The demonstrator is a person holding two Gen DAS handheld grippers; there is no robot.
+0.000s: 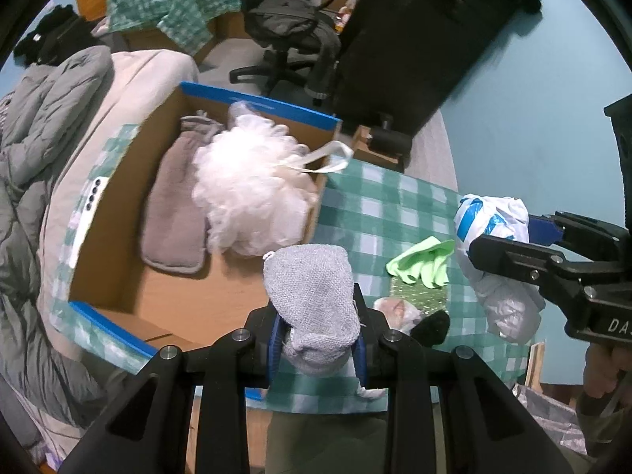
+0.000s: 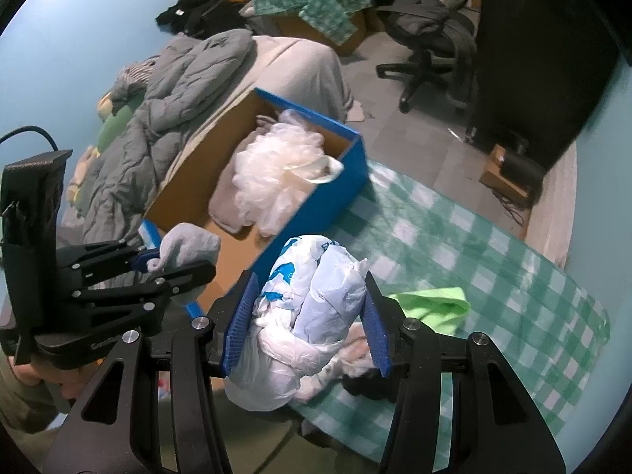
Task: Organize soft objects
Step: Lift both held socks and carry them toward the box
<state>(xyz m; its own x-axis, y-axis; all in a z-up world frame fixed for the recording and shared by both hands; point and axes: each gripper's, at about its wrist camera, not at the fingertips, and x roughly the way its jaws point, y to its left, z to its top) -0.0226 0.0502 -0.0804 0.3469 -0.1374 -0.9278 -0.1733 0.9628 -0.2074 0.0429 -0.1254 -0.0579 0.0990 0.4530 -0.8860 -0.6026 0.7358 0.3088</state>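
Observation:
My left gripper (image 1: 320, 345) is shut on a grey knitted cloth (image 1: 314, 296), held above the near edge of an open cardboard box with blue sides (image 1: 118, 260). Inside the box lie a white mesh bath pouf (image 1: 249, 185) and a taupe plush pad (image 1: 177, 213). My right gripper (image 2: 306, 322) is shut on a bunched white and blue plastic bag (image 2: 312, 308) above the green checked cloth (image 2: 493, 245). In the left wrist view the right gripper (image 1: 525, 233) holds the bag (image 1: 493, 217) at the right. A lime green cloth (image 1: 422, 262) lies on the table.
A small green patterned pad (image 1: 418, 296) and a black item (image 1: 432, 328) lie near the lime cloth. A bed with a grey duvet (image 2: 158, 110) runs left of the box. An office chair (image 2: 430, 39) and a dark cabinet (image 2: 533, 59) stand behind.

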